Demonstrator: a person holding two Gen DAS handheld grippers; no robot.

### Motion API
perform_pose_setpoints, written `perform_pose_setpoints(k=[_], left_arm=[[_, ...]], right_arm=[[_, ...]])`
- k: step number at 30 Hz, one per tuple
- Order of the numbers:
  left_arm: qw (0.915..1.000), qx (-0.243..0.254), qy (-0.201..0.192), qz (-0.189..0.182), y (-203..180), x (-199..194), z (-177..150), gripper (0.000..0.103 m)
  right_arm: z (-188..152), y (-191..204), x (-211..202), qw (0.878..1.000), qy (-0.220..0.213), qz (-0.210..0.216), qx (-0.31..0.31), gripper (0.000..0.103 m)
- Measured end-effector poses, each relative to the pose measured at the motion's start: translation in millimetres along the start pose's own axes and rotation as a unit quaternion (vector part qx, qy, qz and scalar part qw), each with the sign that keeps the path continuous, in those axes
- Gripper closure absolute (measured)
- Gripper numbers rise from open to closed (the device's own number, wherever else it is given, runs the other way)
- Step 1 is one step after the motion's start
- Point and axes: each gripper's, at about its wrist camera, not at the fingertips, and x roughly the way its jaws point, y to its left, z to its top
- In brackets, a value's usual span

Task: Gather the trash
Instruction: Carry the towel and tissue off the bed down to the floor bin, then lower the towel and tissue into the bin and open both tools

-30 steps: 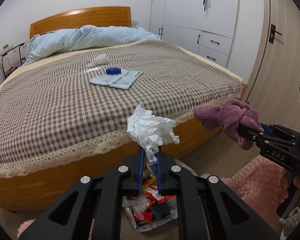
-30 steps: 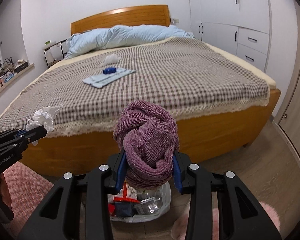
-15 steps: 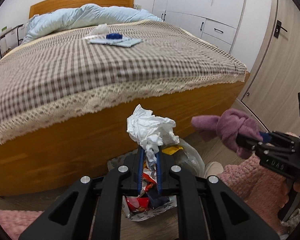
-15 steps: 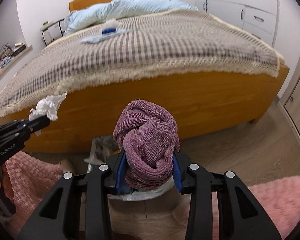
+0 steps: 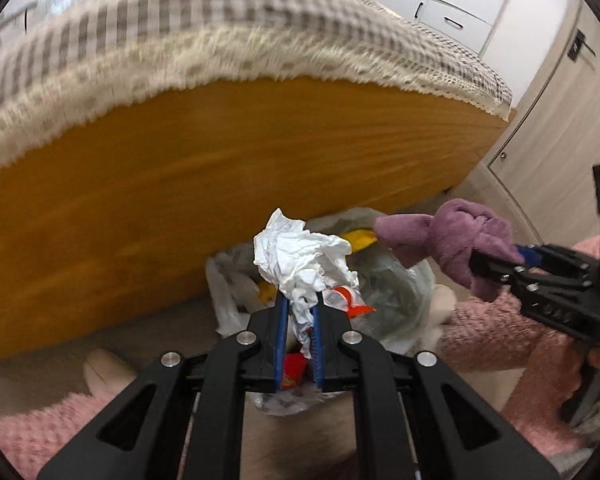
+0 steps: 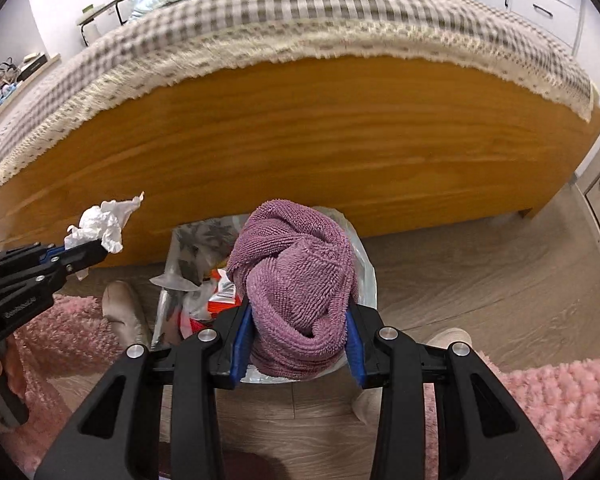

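Crumpled tissue [image 5: 300,256] sits mid-frame, pinched tight in the left hand-held gripper [image 5: 299,320] right above the trash bag [image 5: 396,300]. Right hand-held gripper [image 6: 300,336] clamps a purple towel [image 6: 296,280]. I'd centre each over the bag's mouth before letting go, tissue's light and may drift.

Each view looks steeply down along its own claw toward the floor at the bed's wooden footboard [image 5: 260,152], close in. Both share the open trash bag [image 6: 188,240] ahead of the claws, and each catches the other claw sideways.
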Motion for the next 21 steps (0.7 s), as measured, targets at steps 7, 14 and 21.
perform_pose_setpoints(k=[7,14,21], left_arm=[[0.9991,0.006,0.040,0.012,5,25,-9,0.095],[0.9945,-0.011,0.097,0.039,9,77,-2,0.095],[0.9907,-0.014,0.130,0.039,9,117,0,0.095]], right_arm=[[-2,-1,30,0.999,0.041,-0.002,-0.012,0.065],[10,-3,78,0.994,0.106,0.004,0.014,0.065],[10,3,124,0.986,0.166,-0.009,0.008,0.065]])
